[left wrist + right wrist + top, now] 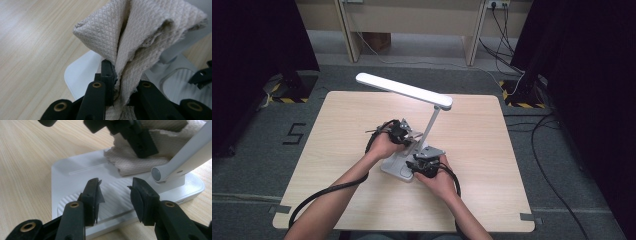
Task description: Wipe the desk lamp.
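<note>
The pale wood surface point(362, 150) carries a white desk lamp point(404, 90), and from above you see its long head slanting over both your hands. Your left gripper view adds what the high view blurs: the left gripper point(122, 85) has its fingers pinching a crumpled beige paper towel point(140, 32) over the lamp base point(80, 75). Your right gripper view shows the right gripper point(116, 192) with fingers spread apart, holding nothing, over the ribbed part of the base, near the lamp's stem point(185, 157).
</note>
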Motion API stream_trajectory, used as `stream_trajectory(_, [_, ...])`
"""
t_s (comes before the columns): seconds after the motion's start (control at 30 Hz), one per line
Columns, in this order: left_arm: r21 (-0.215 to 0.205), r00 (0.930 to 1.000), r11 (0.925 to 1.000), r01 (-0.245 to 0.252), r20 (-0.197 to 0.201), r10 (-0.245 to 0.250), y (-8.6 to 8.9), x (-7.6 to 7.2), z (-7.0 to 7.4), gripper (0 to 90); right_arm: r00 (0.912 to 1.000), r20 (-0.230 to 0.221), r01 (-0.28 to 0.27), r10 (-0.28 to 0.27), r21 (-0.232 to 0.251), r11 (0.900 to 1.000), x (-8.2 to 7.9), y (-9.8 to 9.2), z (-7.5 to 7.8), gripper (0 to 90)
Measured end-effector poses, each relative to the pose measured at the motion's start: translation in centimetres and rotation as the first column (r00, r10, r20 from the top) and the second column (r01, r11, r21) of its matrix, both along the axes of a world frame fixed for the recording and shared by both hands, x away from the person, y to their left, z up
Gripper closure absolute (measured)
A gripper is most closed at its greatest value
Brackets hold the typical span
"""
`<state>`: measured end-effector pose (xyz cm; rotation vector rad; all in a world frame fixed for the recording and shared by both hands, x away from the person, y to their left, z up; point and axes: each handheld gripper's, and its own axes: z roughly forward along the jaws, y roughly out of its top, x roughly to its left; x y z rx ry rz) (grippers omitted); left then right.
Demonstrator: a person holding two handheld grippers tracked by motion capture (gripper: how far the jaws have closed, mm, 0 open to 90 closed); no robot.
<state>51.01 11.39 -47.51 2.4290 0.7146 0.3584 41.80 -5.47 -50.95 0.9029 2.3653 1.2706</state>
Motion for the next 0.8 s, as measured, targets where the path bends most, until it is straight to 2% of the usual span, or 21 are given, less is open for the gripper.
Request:
stream_trajectory(0.23, [0.011,0.9999,0.9999,0.009,0.014,-0.009,0.5,-1.3,0.0,82.3,1.0000,-0.003,-0.001,0.001,-0.002,1.000,0.0,0.0,0.0,58.5])
stream_trajectory(0.6, [-0.021,0.9995,0.9994,0.026,0.017,-0.025,2.0,-3.5,-0.3,82.3,1.0000,-0.004,0.001,-0.001,0.001,1.000,0.0,0.0,0.0,58.5])
stream_trajectory(0.8, [-0.047,0.9991,0.9980,0.042,-0.001,-0.042,3.1,-4.8,-0.3,82.2,1.0000,-0.005,0.002,-0.002,0.001,1.000,0.0,0.0,0.0,58.5])
